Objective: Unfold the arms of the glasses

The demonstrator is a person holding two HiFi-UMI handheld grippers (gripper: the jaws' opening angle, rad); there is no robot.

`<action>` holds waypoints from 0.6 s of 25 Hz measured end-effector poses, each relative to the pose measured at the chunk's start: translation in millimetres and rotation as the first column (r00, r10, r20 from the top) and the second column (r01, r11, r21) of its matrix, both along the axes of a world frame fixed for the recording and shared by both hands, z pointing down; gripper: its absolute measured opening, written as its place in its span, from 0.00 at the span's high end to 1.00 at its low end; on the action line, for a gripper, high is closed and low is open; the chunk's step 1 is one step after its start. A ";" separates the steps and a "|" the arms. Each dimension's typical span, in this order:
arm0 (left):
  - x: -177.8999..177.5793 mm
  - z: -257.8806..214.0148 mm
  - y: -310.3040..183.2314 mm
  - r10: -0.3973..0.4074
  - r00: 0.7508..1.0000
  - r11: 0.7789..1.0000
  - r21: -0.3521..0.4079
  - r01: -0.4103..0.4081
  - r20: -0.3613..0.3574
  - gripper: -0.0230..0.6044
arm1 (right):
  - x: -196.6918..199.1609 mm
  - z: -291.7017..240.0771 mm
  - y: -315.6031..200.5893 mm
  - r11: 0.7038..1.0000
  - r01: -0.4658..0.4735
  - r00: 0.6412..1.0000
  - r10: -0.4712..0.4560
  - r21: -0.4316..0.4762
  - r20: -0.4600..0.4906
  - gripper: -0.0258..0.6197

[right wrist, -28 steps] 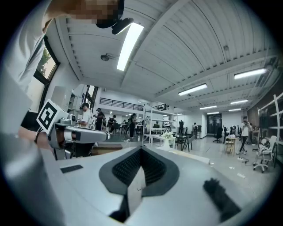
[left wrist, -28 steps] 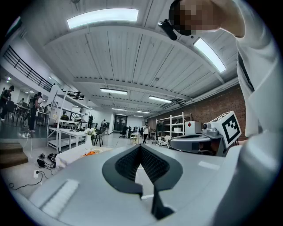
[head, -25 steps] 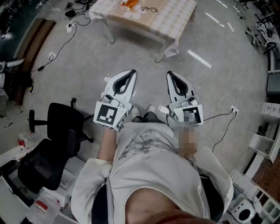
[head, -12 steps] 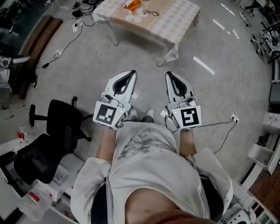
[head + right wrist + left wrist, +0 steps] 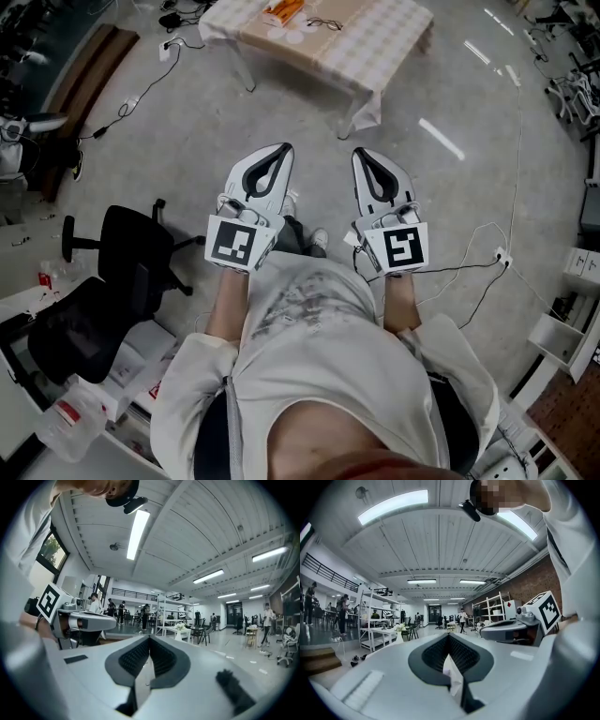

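At your left a black swivel chair (image 5: 131, 258) with a padded seat is standing on the smooth grey floor (image 5: 187, 122). You are holding the left gripper (image 5: 283, 148) level at your waist. Its glossy white shell is tapering to a point round a black ribbed teardrop hollow, and its jaws are pressing together with nothing between them. The cube (image 5: 234, 242) behind them is showing a black-and-white square marker and no letters. Well ahead of you, the glasses (image 5: 323, 22), thin and dark-rimmed, are lying on the bench (image 5: 380, 42), which is draped in pale checked cloth. They are sitting near an orange packet (image 5: 281, 10) whose print is too small to read. The right gripper (image 5: 360, 152), the same shape, is pointing alongside, its jaws likewise closed and empty.
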State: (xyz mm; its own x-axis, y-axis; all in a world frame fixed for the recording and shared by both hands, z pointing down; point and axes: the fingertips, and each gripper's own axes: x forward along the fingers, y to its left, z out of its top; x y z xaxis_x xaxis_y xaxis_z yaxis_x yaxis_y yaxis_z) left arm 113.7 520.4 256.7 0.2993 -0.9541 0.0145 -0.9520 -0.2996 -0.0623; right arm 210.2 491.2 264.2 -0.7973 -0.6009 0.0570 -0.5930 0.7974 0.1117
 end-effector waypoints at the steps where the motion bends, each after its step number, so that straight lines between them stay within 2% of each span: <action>1: -1.8 1.0 -4.3 -0.004 1.000 1.000 -0.006 0.004 -0.001 0.95 | -1.5 0.7 -3.9 1.000 0.000 1.000 0.000 -0.004 0.001 0.93; 6: -16.2 6.6 -27.6 0.006 1.000 1.000 -0.002 -0.006 -0.024 0.95 | -14.8 5.2 -27.1 1.000 -0.006 1.000 0.006 -0.007 -0.014 0.93; 15: -62.8 13.0 -93.1 0.039 0.998 0.999 -0.007 -0.039 -0.052 0.95 | -60.3 10.8 -88.2 0.999 -0.035 0.999 0.034 -0.010 -0.035 0.93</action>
